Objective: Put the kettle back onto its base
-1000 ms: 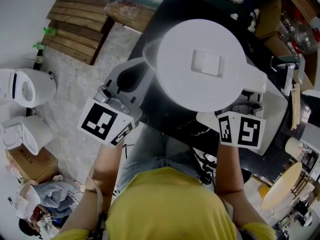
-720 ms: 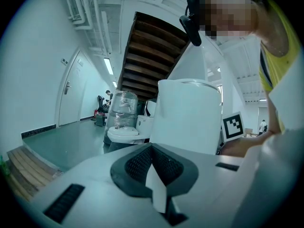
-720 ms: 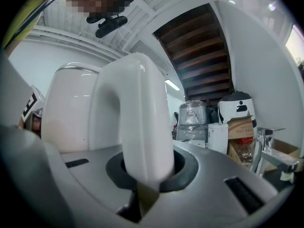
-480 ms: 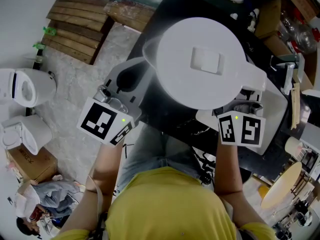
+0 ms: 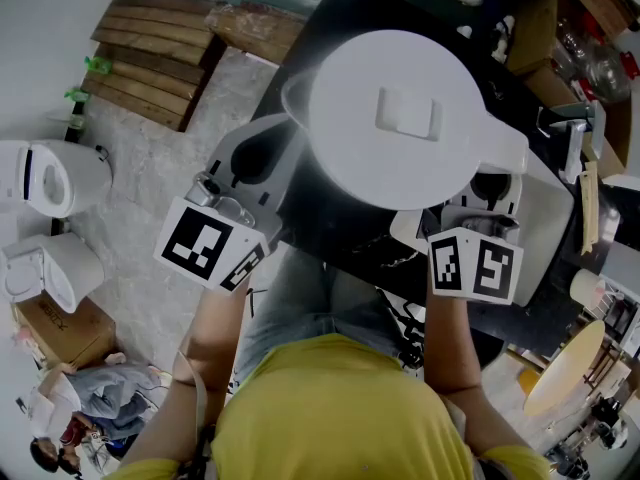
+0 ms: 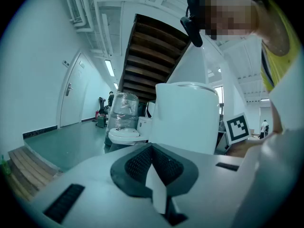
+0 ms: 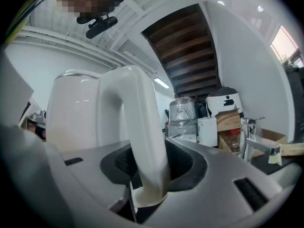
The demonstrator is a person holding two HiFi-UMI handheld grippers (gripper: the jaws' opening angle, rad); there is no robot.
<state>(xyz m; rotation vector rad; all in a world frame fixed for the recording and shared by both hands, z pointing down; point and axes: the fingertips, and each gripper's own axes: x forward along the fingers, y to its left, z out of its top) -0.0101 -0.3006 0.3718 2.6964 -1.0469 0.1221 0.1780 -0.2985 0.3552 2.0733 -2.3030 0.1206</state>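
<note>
The white kettle (image 5: 400, 118) stands upright on the black table (image 5: 330, 28); its wide lid hides whatever is under it, so no base shows. My right gripper (image 5: 488, 190) is at the kettle's handle (image 7: 137, 141). Its jaws have just been opening, and the handle still passes between them, loose rather than pinched. My left gripper (image 5: 268, 146) hangs at the kettle's left side, near the spout, apart from the kettle body (image 6: 187, 118). Its dark pads (image 6: 137, 165) meet at the tip, and I see nothing held.
A wooden pallet (image 5: 150, 58) lies on the floor at the upper left. White toilets (image 5: 50, 173) and a cardboard box (image 5: 55, 328) stand at the far left. A faucet (image 5: 565, 133) and cluttered boxes (image 5: 540, 28) crowd the table's right side.
The right gripper's jaws have spread apart around the handle, and its marker cube has slid slightly toward me. The kettle and the left gripper have stayed where they were.
</note>
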